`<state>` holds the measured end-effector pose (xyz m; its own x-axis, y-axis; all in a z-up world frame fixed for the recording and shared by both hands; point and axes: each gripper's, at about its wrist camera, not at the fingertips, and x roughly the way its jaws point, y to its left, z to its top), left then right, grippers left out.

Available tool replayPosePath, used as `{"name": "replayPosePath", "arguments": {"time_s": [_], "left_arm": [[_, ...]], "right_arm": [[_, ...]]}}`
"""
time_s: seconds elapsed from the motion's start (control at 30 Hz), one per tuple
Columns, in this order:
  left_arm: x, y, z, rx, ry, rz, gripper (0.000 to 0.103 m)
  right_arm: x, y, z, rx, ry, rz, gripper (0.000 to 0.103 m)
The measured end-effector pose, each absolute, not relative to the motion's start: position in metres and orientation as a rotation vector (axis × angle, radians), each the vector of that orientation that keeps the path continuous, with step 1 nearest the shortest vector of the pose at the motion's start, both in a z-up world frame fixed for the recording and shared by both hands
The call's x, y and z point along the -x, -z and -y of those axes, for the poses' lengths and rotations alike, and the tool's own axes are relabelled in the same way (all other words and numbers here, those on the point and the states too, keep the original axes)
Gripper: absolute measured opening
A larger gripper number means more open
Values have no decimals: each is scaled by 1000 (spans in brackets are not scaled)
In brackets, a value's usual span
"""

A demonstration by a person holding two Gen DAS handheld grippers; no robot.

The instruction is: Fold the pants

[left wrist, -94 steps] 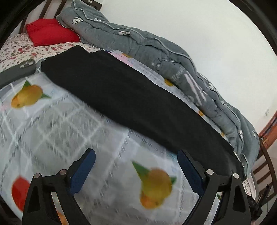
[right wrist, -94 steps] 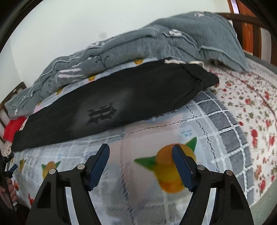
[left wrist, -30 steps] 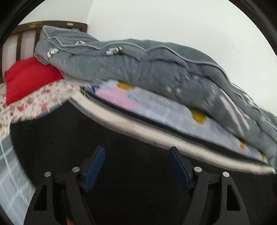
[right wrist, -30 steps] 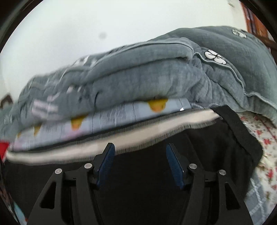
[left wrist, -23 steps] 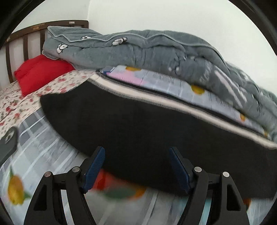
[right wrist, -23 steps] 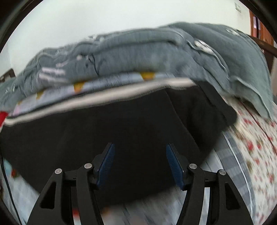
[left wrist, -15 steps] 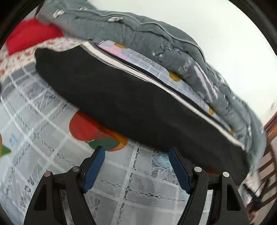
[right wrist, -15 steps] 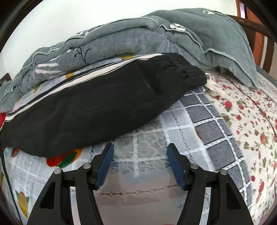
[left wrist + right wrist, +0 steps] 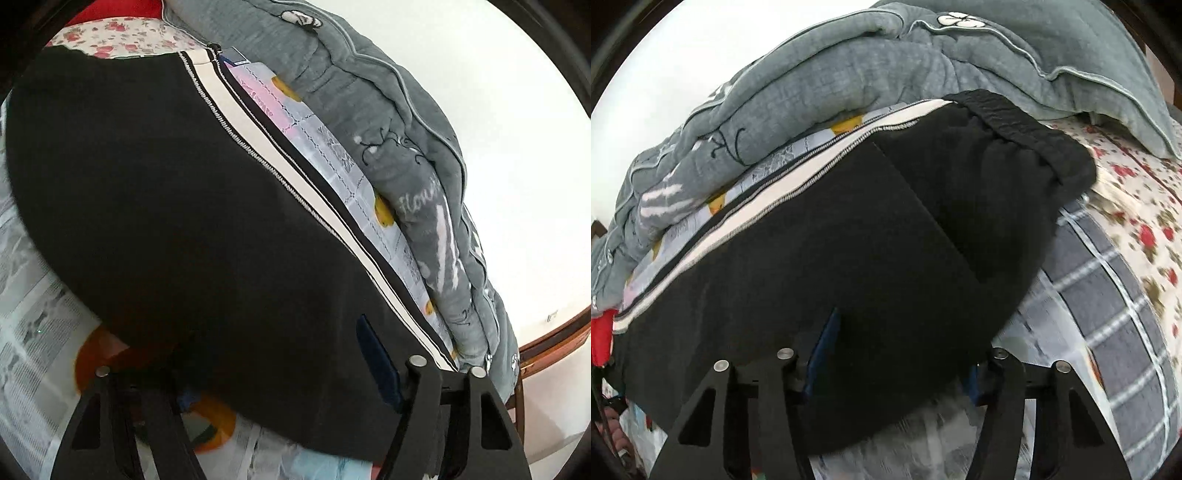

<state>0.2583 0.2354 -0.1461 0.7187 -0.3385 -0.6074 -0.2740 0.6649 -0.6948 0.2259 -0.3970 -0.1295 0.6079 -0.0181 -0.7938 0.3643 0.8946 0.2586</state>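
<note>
Black pants [image 9: 177,206] with a white side stripe [image 9: 295,184] lie lengthwise on the bed, legs stacked. My left gripper [image 9: 280,369] is open, low over the pants' near edge; its left finger is partly hidden by the cloth. In the right wrist view the pants [image 9: 886,236] end in an elastic waistband [image 9: 1015,114] at the upper right. My right gripper [image 9: 897,354] is open, its fingers straddling the near edge of the cloth, with the fabric between them.
A grey quilt [image 9: 388,122] is heaped behind the pants against the white wall, also seen in the right wrist view [image 9: 886,74]. A fruit-print sheet [image 9: 40,332] and floral sheet [image 9: 1137,206] cover the bed. A wooden bed frame [image 9: 546,347] stands at the right.
Both grippers have moved forward and down onto the pants' near edge. The pants now fill both views and the cloth sits between the open fingers.
</note>
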Motion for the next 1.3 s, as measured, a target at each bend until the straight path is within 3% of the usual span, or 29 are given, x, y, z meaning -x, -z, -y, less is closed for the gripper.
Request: {"name": "replayPosePath", "arguments": {"time_s": [0.1,0.13,0.17,0.23,0.43,0.93,1.07,1.13,1.17,1.23,1.3], "left_arm": [[-261,152,-235,827,-47,-811,15],[-259,156,-237,847,-38,-820,12],[-258,156,-239,861,-26,-823,12],[-249,149,-240,854,-22,-817,11],[-207,118,-218,648,-3,-797,11],[-61,130,-204,641,110,-806,12],[-48,134,-195,594,71,-822,22],[-39,136,-198,620,48,-816,34],[-33,136,-197,623,49,-804,44],[-22,133,-197,598,23,-778,67],[-15,131,-195,559,-25,-765,69]], "right_arm": [[-231,131,401,-456,229,-866,51],[-230,131,404,-470,240,-857,29],[-230,131,406,-486,240,-851,15],[-223,126,413,-529,204,-826,9],[-168,94,413,-510,195,-718,8],[-6,102,445,-495,188,-709,8],[15,110,451,-477,189,-733,11],[19,115,458,-483,212,-773,33],[23,115,462,-497,224,-774,44],[38,114,478,-564,218,-721,50],[42,113,489,-589,221,-706,52]]}}
